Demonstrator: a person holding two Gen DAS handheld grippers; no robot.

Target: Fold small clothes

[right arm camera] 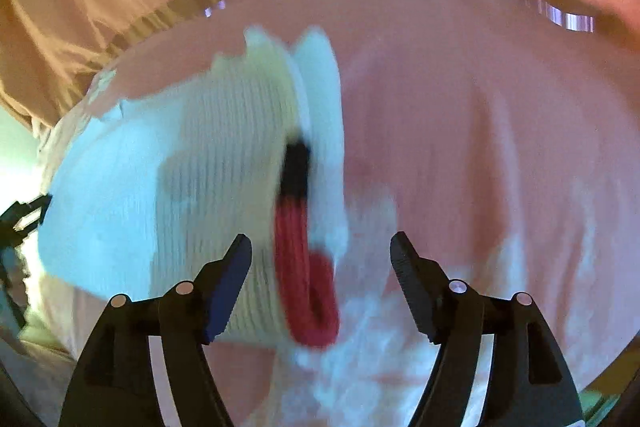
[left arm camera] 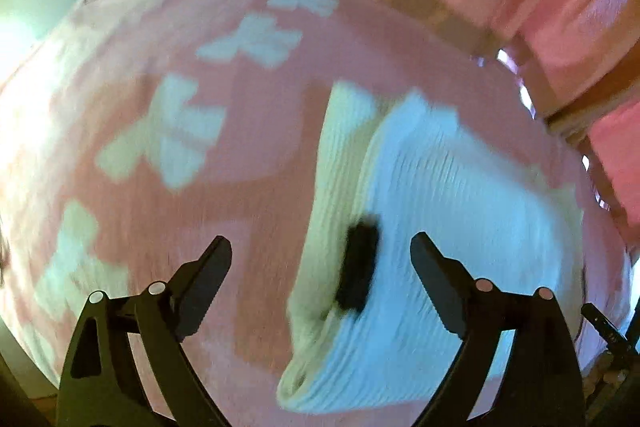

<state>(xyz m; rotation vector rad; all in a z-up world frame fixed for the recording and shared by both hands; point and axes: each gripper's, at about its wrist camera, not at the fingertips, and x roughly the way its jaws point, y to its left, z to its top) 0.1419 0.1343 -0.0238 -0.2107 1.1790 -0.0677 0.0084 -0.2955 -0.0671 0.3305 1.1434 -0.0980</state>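
Left gripper (left arm camera: 320, 247) and right gripper (right arm camera: 320, 247) jaws both stand wide apart, gripping nothing, above a white ribbed garment (left arm camera: 440, 227) lying on pink patterned cloth (left arm camera: 240, 107); no container is visible

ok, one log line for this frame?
left tongs: open, empty | right tongs: open, empty | white ribbed knit sock with black-and-red band: lying on pink patterned cloth | views blurred
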